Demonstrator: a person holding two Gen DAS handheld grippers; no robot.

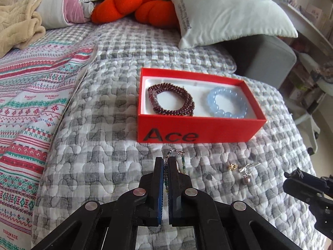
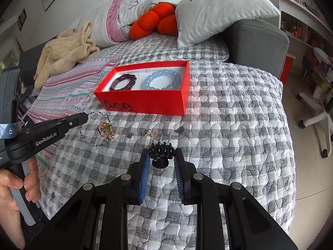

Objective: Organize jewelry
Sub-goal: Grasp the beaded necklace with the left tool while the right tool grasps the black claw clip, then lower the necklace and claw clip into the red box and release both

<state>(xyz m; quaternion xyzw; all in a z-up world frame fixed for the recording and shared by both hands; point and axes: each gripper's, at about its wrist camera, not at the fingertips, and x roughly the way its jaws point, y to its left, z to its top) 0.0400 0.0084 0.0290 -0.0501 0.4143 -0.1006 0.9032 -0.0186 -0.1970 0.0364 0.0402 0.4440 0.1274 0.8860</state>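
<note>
Bed quilt [image 1: 108, 108]: grey-and-white checked, quilted, spread under everything; striped patterned blanket [image 1: 31, 95] overlapping on the left side.
Pillows [image 1: 226, 12]: white with a dark deer print, leaning at the far end; orange plush cushion [image 1: 133, 4] tucked between them; beige fleece [image 1: 18, 25] heaped at far left.
Red box [image 1: 197, 131]: open-topped, marked "Ace" on the near wall, resting on the quilt ahead of both tools; white lining inside.
Dark red bead bracelet [image 1: 172, 102]: coiled in several loops, lying in the left half of the box.
Pale blue bead bracelet [image 1: 226, 103]: single ring of large beads, lying in the right half of the box, just beside the dark red one.
Left gripper [image 1: 165, 160]: jaws narrowed almost together, pinched on the thin green bead bracelet [image 2: 93, 129]; seen from the right wrist view, one arc of the loop caught at the tip, the rest draped on the quilt near the box front.
Right gripper [image 2: 162, 156]: jaws part-way apart, clamped against the two sides of the black claw hair clip [image 2: 161, 152], teeth pointing away, low over the quilt.
Gold ornament [image 2: 105, 129]: lying inside the green loop on the quilt.
Small silver and gold pieces [image 1: 243, 168]: loose on the quilt between the two tools, near the box; too small to name with certainty.
</note>
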